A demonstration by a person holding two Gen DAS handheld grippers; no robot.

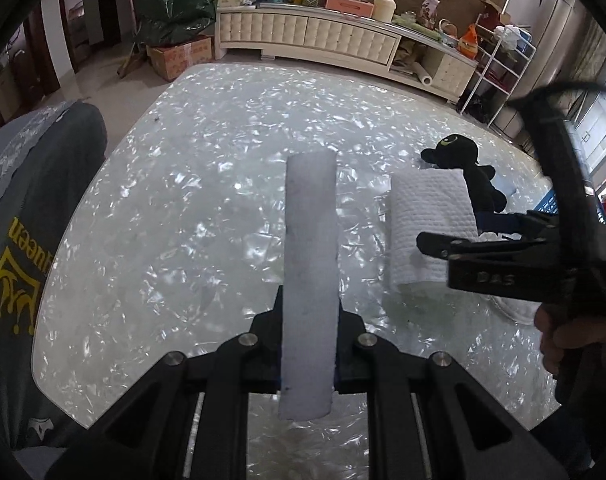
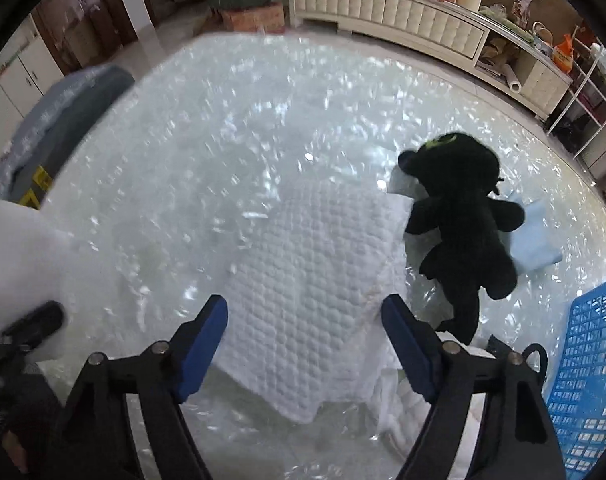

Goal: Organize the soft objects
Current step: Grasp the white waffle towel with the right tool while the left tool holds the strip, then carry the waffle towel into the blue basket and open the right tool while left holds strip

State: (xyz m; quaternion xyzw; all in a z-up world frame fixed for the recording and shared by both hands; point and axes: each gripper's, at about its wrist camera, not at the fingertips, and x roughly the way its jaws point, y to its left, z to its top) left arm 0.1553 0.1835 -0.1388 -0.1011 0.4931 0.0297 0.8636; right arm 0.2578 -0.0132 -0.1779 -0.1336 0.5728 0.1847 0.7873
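My left gripper (image 1: 309,320) is shut on a long white sponge block (image 1: 311,264) and holds it above the pearly table (image 1: 175,208); the block also shows at the left edge of the right wrist view (image 2: 19,248). My right gripper (image 2: 305,316) is open, its blue pads (image 2: 403,340) on either side of a folded white quilted cloth (image 2: 315,280), just above it. The cloth also shows in the left wrist view (image 1: 427,224). A black plush toy (image 2: 463,220) lies to the cloth's right, partly on a light blue cloth (image 2: 535,244).
A blue plastic basket (image 2: 587,380) stands at the table's right edge. A dark grey garment with yellow print (image 1: 31,248) hangs over a chair at the left. A cream cabinet (image 1: 323,36) with clutter stands beyond the table.
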